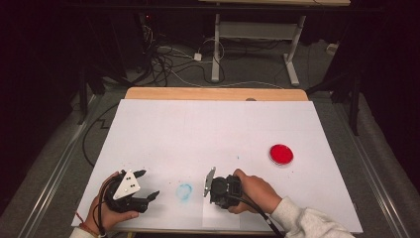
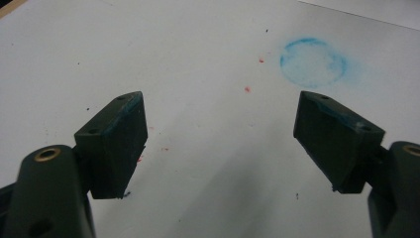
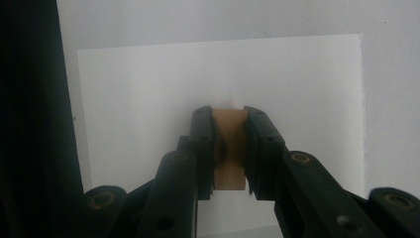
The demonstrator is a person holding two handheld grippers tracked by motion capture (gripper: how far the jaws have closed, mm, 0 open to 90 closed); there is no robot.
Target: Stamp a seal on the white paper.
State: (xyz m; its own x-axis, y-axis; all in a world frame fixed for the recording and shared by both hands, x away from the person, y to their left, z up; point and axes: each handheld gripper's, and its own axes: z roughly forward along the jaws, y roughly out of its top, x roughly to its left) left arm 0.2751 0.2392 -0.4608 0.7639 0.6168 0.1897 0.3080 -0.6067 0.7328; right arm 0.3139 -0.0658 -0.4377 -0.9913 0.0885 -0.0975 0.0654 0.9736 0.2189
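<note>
My right gripper is shut on a small tan wooden block and points straight down at a white paper sheet. In the high view the right gripper hangs over that sheet near the table's front edge, held in a hand with a white sleeve. A round blue ink print marks the table just left of it. My left gripper rests at the front left, open and holding nothing. Between its jaws is bare white surface, with the blue print ahead to the right.
A round red disc lies on the white table cover at the right. Small red specks dot the surface near the left gripper. Beyond the table's wooden far edge are floor cables and a desk frame.
</note>
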